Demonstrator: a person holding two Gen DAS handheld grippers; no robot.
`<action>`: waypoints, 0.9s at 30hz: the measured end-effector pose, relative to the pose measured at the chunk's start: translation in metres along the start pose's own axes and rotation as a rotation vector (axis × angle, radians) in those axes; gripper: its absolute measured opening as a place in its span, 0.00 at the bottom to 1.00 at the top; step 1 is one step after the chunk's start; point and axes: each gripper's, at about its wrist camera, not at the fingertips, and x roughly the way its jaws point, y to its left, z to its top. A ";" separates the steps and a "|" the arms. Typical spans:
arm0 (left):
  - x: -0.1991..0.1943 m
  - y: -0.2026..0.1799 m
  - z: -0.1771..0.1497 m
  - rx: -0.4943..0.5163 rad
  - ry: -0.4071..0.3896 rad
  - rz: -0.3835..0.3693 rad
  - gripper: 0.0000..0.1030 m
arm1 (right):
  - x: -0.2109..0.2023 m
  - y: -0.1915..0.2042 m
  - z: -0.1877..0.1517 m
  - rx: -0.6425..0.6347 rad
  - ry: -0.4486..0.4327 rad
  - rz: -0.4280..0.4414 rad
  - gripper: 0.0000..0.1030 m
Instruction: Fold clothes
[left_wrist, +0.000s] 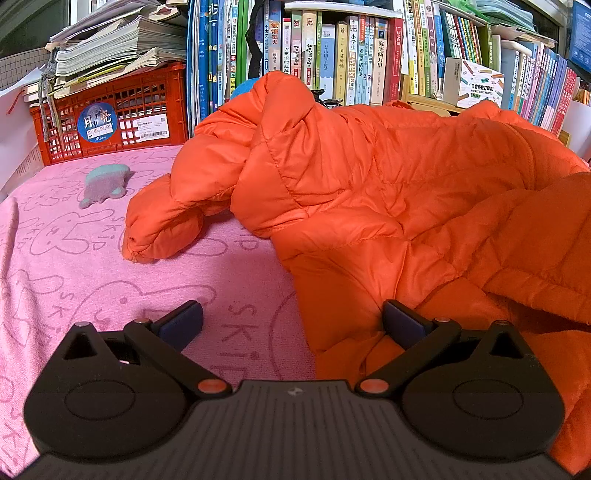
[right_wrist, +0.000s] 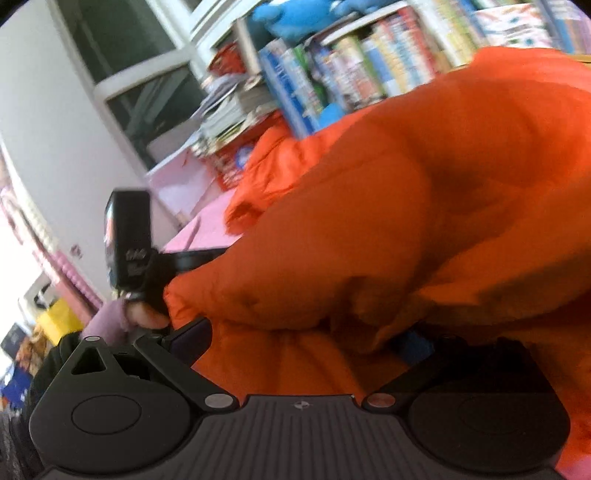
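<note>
Bookshelves (left_wrist: 351, 55) back an orange jacket (left_wrist: 369, 184) lying crosswise, sleeve pointing left; left hand-held gripper (left_wrist: 291, 325) spread, right hand-held gripper (right_wrist: 306, 339) unclear.

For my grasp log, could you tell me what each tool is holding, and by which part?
Left tool: open, holding nothing, at the orange jacket's edge. Right tool: jacket fabric lies between its fingers, but a hold cannot be told.

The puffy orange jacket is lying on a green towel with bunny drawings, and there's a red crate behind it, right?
Not quite: the towel is pink, not green, as the left wrist view shows. The rest holds: the puffy orange jacket lies on it, bunny drawings and all, with the red crate behind.
</note>
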 end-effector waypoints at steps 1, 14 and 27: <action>0.000 0.000 0.000 0.000 0.000 0.000 1.00 | 0.003 0.003 -0.001 -0.014 0.018 0.025 1.00; 0.000 0.000 0.000 0.001 0.002 0.001 1.00 | -0.017 0.012 -0.033 -0.024 0.160 0.445 1.00; 0.000 0.000 0.000 0.002 0.002 0.002 1.00 | -0.082 0.006 -0.044 -0.013 0.071 0.527 1.00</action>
